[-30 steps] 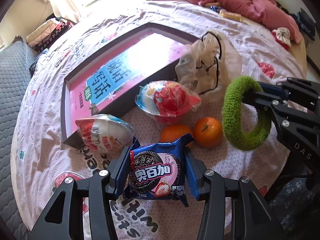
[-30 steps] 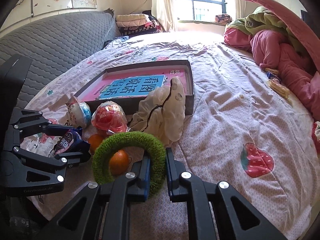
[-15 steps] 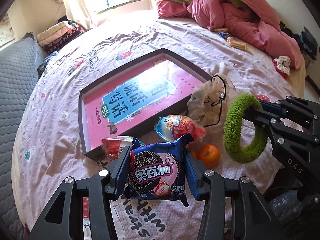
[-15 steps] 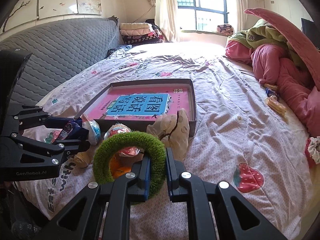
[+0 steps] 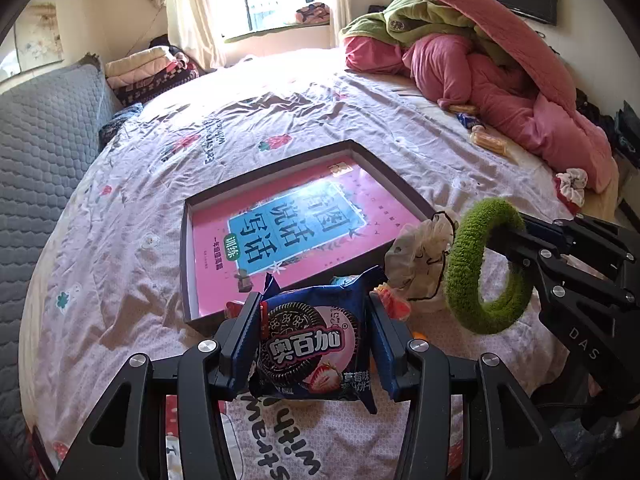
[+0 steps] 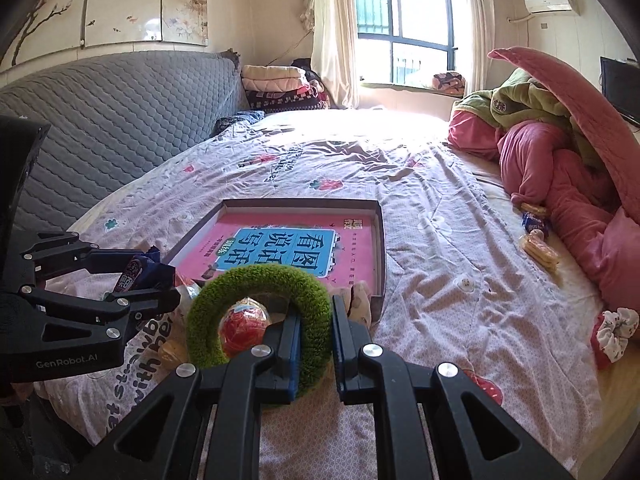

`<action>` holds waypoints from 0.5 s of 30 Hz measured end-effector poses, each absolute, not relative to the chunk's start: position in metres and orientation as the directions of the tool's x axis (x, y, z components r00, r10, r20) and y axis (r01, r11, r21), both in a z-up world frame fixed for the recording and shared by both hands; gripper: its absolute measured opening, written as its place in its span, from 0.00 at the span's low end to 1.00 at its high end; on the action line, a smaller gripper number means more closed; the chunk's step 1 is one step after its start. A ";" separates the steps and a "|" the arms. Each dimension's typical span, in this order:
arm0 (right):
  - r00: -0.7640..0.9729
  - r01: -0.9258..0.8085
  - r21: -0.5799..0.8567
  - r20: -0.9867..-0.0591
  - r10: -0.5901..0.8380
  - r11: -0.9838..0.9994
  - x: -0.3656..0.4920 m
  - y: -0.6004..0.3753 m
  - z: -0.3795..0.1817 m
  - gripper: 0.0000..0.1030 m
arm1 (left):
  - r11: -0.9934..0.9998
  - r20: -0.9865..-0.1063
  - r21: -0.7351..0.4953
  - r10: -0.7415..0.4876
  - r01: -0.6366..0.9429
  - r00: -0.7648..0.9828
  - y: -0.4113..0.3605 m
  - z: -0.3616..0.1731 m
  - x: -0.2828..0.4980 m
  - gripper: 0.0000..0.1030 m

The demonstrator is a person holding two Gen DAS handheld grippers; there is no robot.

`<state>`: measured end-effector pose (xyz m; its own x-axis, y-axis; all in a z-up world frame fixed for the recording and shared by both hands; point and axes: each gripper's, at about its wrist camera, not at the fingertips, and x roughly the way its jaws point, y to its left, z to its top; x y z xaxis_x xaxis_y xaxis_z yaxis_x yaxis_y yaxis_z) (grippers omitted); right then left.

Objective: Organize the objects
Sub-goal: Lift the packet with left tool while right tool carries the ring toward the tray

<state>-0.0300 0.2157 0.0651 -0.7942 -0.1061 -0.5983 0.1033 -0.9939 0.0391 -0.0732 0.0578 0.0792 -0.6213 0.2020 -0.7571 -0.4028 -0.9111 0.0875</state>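
Left wrist view: left gripper [image 5: 314, 342] clamped on blue-and-pink crinkly biscuit packet [image 5: 310, 342], held in air near the near edge of shallow dark rectangular tray [image 5: 185, 264] with pink book [image 5: 280, 236]; likely to slide out, glossy wrapper pinched only at its sides. Right wrist view: right gripper [image 6: 316, 344] clamped on fuzzy green fabric ring [image 6: 260, 312], held just short of tray's near right corner; soft pile could compress and slip, or ring could snag cream crumpled cloth [image 6: 360, 300] close beyond it.

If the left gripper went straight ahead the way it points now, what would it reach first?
Probably the near wall of the shallow box holding the pink book. The left gripper, shut on the cookie packet, points at it; small snacks below may come first, depth unclear.
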 end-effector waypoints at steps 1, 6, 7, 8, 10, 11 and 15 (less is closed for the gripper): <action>-0.795 0.105 0.036 -0.598 -0.106 -0.994 -0.032 0.215 0.067 0.13 | -0.916 -0.753 0.080 0.203 -0.394 -0.626 0.056 0.081 -0.074 0.50; -0.802 0.111 0.018 -0.588 -0.100 -0.994 -0.039 0.210 0.073 0.13 | -0.935 -0.731 0.047 0.208 -0.352 -0.649 0.049 0.085 -0.081 0.50; -0.802 0.112 0.018 -0.588 -0.101 -0.994 -0.041 0.208 0.073 0.13 | -0.938 -0.725 0.043 0.207 -0.344 -0.656 0.047 0.085 -0.082 0.50; -0.803 0.115 0.021 -0.587 -0.105 -0.993 -0.044 0.207 0.074 0.13 | -0.940 -0.722 0.039 0.207 -0.338 -0.660 0.046 0.086 -0.084 0.50; -0.803 0.116 0.016 -0.587 -0.104 -0.993 -0.048 0.205 0.074 0.13 | -0.945 -0.715 0.031 0.206 -0.325 -0.668 0.043 0.086 -0.087 0.50; -0.804 0.115 0.017 -0.586 -0.103 -0.993 -0.050 0.204 0.075 0.13 | -0.947 -0.715 0.029 0.204 -0.320 -0.669 0.042 0.085 -0.089 0.50; -0.804 0.116 0.011 -0.587 -0.100 -0.993 -0.060 0.201 0.075 0.13 | -0.952 -0.711 0.006 0.212 -0.307 -0.671 0.037 0.081 -0.097 0.50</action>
<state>-0.0604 0.2006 0.0746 -0.8037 -0.1003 -0.5865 0.1161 -0.9932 0.0106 -0.0972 0.0370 0.0806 -0.6705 0.2124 -0.7108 -0.3074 -0.9516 0.0057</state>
